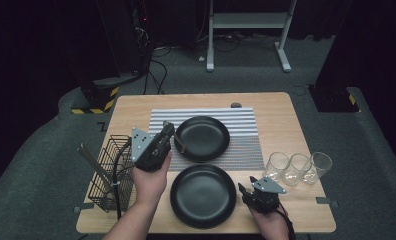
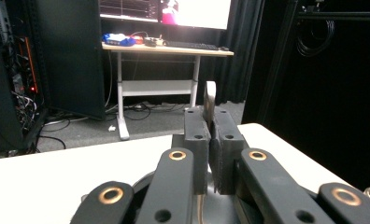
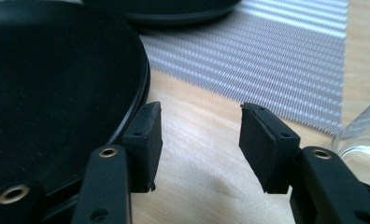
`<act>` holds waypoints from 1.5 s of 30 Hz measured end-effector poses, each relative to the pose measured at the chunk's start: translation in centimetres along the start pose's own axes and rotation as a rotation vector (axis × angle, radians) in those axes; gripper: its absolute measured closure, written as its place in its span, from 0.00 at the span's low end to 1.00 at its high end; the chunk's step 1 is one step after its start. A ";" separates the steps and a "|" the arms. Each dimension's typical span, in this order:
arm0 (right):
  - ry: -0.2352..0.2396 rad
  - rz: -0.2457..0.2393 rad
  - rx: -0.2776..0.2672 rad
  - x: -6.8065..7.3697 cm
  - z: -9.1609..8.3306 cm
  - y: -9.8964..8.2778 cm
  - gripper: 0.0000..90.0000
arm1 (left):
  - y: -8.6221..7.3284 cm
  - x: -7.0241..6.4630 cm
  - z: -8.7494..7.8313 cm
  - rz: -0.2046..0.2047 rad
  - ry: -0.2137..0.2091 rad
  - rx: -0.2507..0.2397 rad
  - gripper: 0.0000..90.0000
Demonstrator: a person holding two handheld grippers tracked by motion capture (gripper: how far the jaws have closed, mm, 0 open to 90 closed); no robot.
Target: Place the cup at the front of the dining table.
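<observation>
My left gripper (image 1: 170, 132) hovers over the left rim of the far black plate (image 1: 206, 142). It is shut on a slim metal utensil (image 1: 180, 145) whose end hangs down toward that plate. In the left gripper view the jaws (image 2: 211, 123) pinch the utensil's flat handle (image 2: 210, 95), which sticks up between them. My right gripper (image 1: 246, 189) lies low at the right edge of the near black plate (image 1: 202, 196). Its jaws (image 3: 199, 121) stand open over bare wood, with the near plate's rim (image 3: 136, 88) just beside the left pad.
A striped placemat (image 1: 236, 122) lies under the far plate. Three clear glasses (image 1: 297, 167) stand in a row at the right, and one glass (image 3: 365, 135) is close to my right gripper. At the table's left edge a black wire basket (image 1: 111, 172) holds more utensils.
</observation>
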State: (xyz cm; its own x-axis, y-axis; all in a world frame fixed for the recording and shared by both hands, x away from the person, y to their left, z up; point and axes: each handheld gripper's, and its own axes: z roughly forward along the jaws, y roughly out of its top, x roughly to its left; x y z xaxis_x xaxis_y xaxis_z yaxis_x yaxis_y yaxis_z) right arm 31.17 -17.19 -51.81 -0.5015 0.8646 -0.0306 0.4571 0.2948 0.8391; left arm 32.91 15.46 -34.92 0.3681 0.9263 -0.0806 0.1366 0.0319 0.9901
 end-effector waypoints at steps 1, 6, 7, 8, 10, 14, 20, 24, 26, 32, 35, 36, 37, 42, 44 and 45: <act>-0.001 0.006 -0.012 0.0 -0.2 0.1 0.55 | -0.1 -0.3 0.2 -0.001 -0.003 0.004 0.96; -0.009 -0.005 -0.062 0.2 -1.2 0.8 0.56 | -0.5 -0.9 0.6 -0.001 -0.012 0.006 0.96; -0.010 -0.004 -0.067 0.3 -1.3 0.9 0.56 | -0.7 -1.2 0.8 -0.001 -0.018 0.008 0.96; -0.010 -0.004 -0.067 0.3 -1.3 0.9 0.56 | -0.7 -1.2 0.8 -0.001 -0.018 0.008 0.96; -0.014 -0.017 -0.082 0.5 -1.6 1.2 0.56 | -0.8 -1.5 1.2 -0.008 -0.027 0.012 0.96; -0.006 -0.014 -0.120 0.8 -2.4 2.2 0.57 | -1.0 -2.1 1.6 -0.004 -0.038 0.012 0.96; 0.008 -0.044 -0.163 1.6 -3.2 3.9 0.59 | -1.7 -2.8 2.2 0.000 -0.051 0.023 0.96; 0.022 -0.071 -0.186 2.4 -3.0 4.9 0.62 | -2.1 -3.3 2.5 0.012 -0.060 0.033 0.96; 0.032 -0.070 -0.195 2.7 -2.8 5.3 0.64 | -2.2 -3.4 2.6 0.012 -0.062 0.034 0.96; 0.056 -0.093 -0.215 3.9 -2.0 6.4 0.66 | -2.6 -3.8 2.9 0.014 -0.077 0.033 0.96; 0.072 -0.100 -0.219 4.5 -1.5 6.9 0.67 | -2.9 -3.9 3.0 0.014 -0.086 0.042 0.96; 0.078 -0.105 -0.223 4.6 -1.2 7.2 0.68 | -2.9 -4.0 3.0 0.015 -0.089 0.042 0.96; 0.077 -0.106 -0.224 4.8 -1.0 7.3 0.69 | -3.0 -4.0 3.0 0.016 -0.092 0.043 0.96; 0.090 -0.113 -0.230 5.3 0.0 8.1 0.73 | -3.4 -4.2 3.1 0.015 -0.101 0.049 0.96; 0.096 -0.117 -0.236 5.5 0.4 8.5 0.75 | -3.5 -4.3 3.2 0.012 -0.105 0.052 0.96; 0.100 -0.124 -0.239 5.7 0.7 8.9 0.76 | -3.6 -4.3 3.2 0.010 -0.108 0.051 0.96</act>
State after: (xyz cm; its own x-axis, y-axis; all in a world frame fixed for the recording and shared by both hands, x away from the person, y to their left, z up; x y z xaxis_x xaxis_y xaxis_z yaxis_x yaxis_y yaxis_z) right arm 32.88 -9.32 -44.94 -0.6182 0.7799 -0.0975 0.2075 0.2815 0.9369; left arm 33.75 10.15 -38.47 0.4665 0.8804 -0.0850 0.1783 0.0005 0.9840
